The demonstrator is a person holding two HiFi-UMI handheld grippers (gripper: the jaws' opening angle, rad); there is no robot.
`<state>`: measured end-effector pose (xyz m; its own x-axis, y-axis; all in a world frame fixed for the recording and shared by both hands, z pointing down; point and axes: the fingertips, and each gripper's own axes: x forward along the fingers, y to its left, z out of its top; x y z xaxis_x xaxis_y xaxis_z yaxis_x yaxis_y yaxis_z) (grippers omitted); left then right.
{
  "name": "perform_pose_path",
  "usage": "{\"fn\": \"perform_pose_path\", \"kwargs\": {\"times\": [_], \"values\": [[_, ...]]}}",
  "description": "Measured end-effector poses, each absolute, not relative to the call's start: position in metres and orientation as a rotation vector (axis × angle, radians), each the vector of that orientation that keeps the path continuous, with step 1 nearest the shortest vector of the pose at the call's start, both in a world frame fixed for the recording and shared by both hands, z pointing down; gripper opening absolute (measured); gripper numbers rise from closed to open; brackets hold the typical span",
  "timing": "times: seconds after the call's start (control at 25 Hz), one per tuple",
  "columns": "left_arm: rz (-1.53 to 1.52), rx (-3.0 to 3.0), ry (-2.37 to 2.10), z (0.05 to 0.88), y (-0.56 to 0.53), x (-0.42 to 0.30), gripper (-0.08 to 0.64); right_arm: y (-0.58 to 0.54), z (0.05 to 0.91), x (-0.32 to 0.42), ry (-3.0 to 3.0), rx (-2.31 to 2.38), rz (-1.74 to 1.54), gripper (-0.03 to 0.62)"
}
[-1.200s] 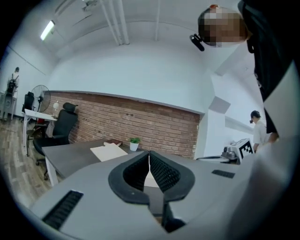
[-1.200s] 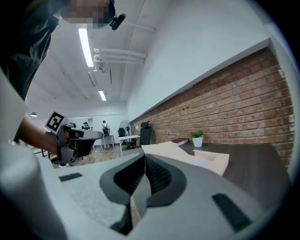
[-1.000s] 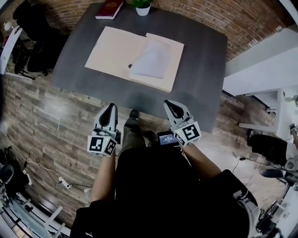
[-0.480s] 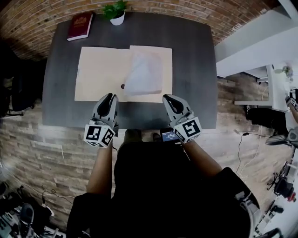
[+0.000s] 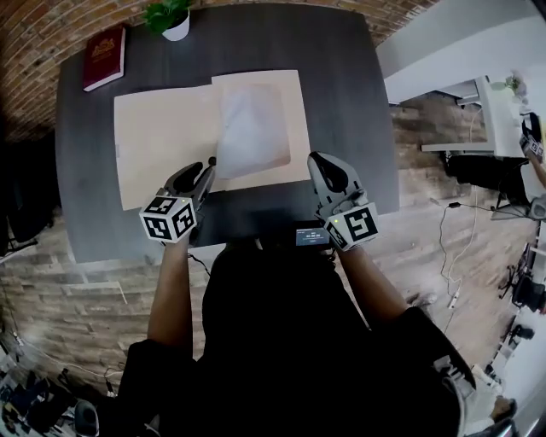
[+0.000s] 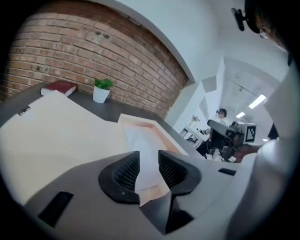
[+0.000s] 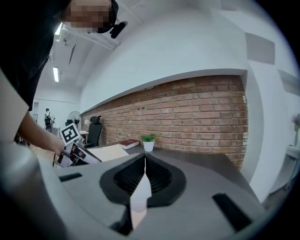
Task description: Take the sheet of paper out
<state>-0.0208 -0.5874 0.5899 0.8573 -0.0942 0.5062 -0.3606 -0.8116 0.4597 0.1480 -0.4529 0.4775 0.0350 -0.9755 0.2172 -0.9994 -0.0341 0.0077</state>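
Farthest left of my left fingers, a dark red book [image 5: 105,57] lies at the back corner of the table [image 5: 350,77]; its cover print is too small to read. A small potted plant [image 5: 169,17] stands beside it, cut off by the top of the head view. The open beige folder [image 5: 162,141] spreads ahead of the left gripper [image 5: 201,173], whose tips hang over the folder's near edge. Its fingers [image 6: 125,171] stand a narrow gap apart, nothing gripped. Just past those tips sits a small dark spot that I cannot identify. The sheet of paper [image 5: 252,130] lies pale and slightly rumpled on the folder's right half, ahead and a little right of the left fingers and ahead and left of the right ones. In the left gripper view it shows through the gap, but the fingers hide its near edge. The right gripper [image 5: 322,164] hovers just off the folder's right near corner over bare table, its fingers [image 7: 161,176] closed tip to tip on nothing. Its own view misses the sheet, catching only a strip of folder behind the left gripper. My body hides the table's near edge and part of a small lit screen [image 5: 312,236] at waist level.
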Motion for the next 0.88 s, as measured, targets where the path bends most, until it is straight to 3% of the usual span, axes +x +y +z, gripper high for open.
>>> {"fn": "perform_pose_path", "kwargs": {"times": [0.36, 0.88], "values": [[1.022, 2.423, -0.184, 0.657, -0.574, 0.008, 0.146, -0.469, 0.512, 0.178, -2.087, 2.135, 0.328, 0.006], [1.166, 2.238, -0.138, 0.696, -0.576, 0.016, 0.144, -0.498, 0.535, 0.216, -2.062, 2.163, 0.401, 0.008]]}}
